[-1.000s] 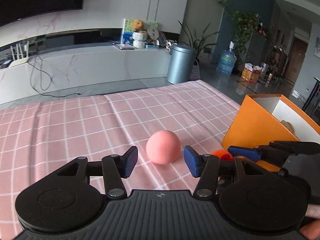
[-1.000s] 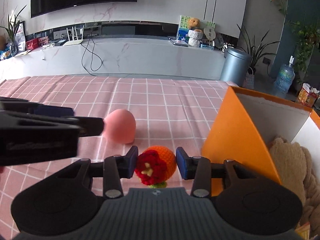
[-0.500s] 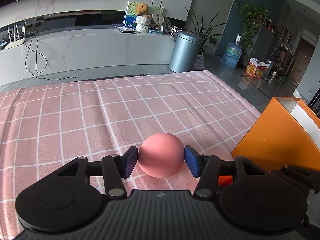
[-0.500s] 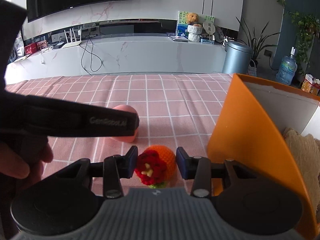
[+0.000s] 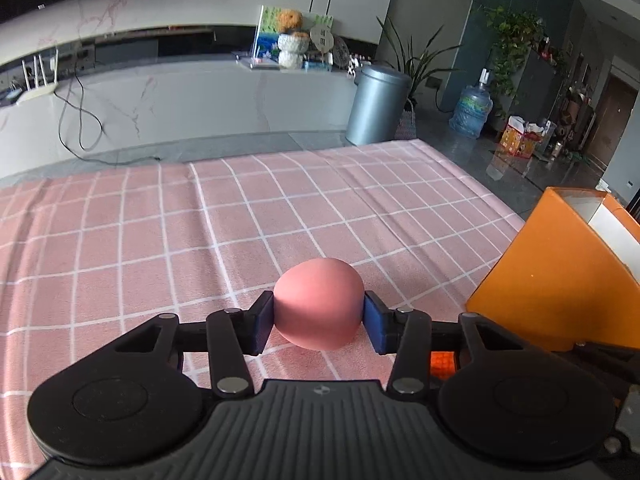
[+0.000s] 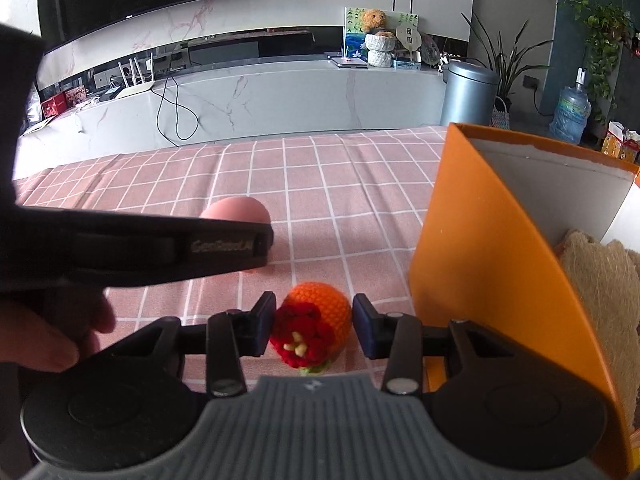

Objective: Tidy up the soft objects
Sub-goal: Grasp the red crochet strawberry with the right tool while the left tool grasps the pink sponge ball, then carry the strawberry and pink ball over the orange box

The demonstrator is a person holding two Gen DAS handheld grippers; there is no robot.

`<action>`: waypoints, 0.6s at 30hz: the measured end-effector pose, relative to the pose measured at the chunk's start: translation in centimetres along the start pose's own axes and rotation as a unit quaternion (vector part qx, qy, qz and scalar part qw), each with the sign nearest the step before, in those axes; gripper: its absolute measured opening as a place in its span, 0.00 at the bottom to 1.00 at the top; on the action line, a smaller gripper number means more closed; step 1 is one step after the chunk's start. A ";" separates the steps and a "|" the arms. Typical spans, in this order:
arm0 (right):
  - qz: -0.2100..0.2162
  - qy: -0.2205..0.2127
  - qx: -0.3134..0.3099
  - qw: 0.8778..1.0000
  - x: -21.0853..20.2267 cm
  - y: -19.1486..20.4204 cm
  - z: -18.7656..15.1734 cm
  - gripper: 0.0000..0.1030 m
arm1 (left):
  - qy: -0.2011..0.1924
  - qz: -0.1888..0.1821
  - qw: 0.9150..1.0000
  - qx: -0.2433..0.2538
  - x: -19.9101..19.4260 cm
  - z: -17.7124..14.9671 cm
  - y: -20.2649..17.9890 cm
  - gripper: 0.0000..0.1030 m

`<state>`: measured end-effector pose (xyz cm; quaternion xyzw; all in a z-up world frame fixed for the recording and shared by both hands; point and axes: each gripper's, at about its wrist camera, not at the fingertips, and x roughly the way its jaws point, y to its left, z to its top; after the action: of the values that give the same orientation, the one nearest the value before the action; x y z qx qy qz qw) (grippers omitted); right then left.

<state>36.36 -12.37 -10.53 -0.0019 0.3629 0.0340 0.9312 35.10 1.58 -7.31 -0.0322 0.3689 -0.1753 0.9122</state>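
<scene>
The round pink foam ball [image 5: 319,303] lies on the pink checked tablecloth [image 5: 160,240], left of and behind the orange crocheted ball with a red flower [image 6: 314,322]. The orange cardboard box [image 6: 480,264] stands right of both; a tan plush toy [image 6: 600,280] lies inside it.

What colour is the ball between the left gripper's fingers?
Plain salmon pink, no pattern. The ball shows best in the left wrist view.

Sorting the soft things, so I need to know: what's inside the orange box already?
In the right wrist view, the orange box holds a tan, fuzzy plush item against its white inner wall. Its near wall hides the rest.
</scene>
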 end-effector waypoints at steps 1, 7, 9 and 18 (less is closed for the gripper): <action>0.000 -0.003 -0.002 1.000 -0.2 0.1 0.0 0.40 | -0.005 0.003 1.000 0.001 -0.5 -0.2 0.0 0.51; 0.013 -0.028 -0.006 1.000 -2.2 0.7 0.3 0.40 | -0.044 0.024 0.999 -0.008 -5.5 -1.0 0.4 0.51; 0.021 -0.034 -0.008 0.999 -3.1 1.0 0.3 0.40 | -0.052 0.030 0.998 -0.019 -7.2 -1.3 0.6 0.51; 0.063 -0.062 -0.026 0.996 -8.9 1.0 0.4 0.40 | -0.079 0.056 0.994 -0.060 -13.8 -3.0 -1.0 0.51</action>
<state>29.99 -11.90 -4.22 -0.0008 0.3031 0.1022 0.9475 23.60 5.57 -0.16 -0.0796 0.3067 -0.0986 0.9433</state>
